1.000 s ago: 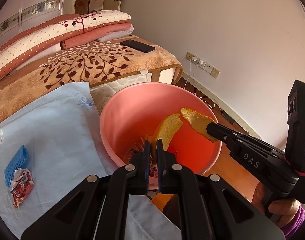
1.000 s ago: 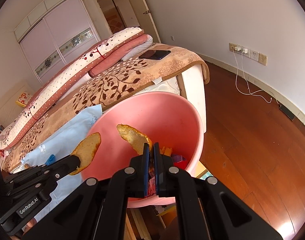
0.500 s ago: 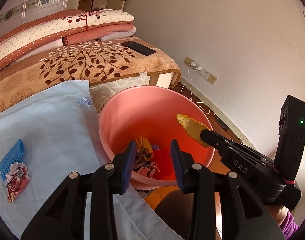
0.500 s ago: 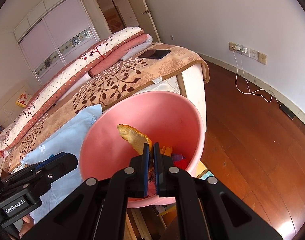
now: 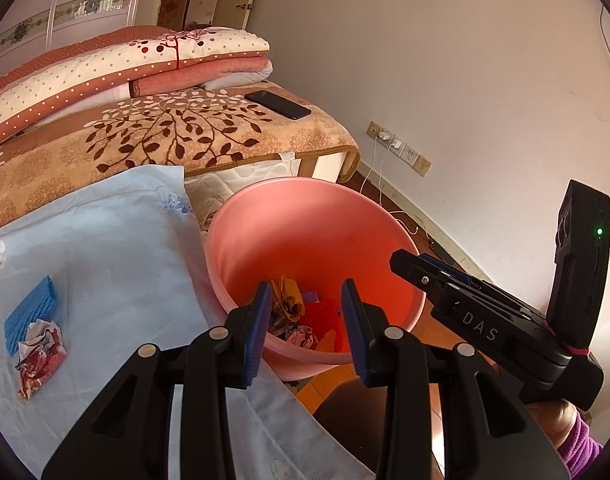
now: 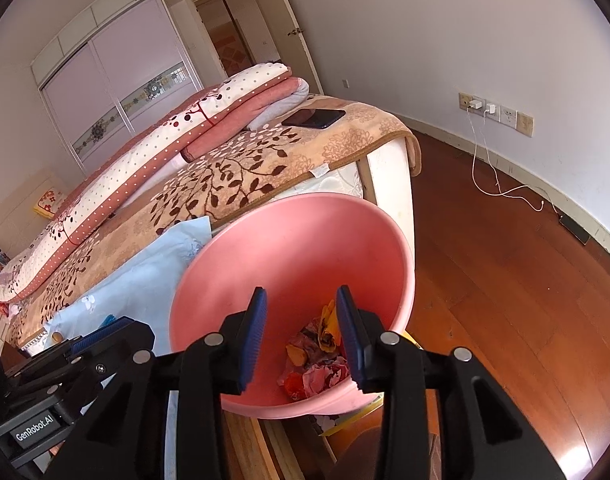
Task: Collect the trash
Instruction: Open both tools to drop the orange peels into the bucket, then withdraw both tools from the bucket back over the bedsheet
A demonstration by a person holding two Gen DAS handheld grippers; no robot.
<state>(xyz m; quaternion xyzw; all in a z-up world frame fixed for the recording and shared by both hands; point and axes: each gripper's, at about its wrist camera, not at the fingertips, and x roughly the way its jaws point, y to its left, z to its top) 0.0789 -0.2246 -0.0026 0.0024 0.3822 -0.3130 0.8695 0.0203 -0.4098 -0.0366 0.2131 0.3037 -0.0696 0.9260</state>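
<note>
Both grippers, left [image 5: 307, 316] spread, right [image 6: 301, 320] opening, empty over bin [image 5: 241, 248]; I judge wrapper [image 5: 39, 350] light, crushable: pinch its crumpled middle.

Two texts can be read. In the left wrist view, white capitals "DAS" stand on the black side of the right gripper [image 5: 409, 266], along its body behind the fingers. In the right wrist view, a small plate on the black body of the left gripper [image 6: 105, 332], at the lower left edge of the picture, reads "GenRobot.AI" in white letters. No other lettering or number is legible
</note>
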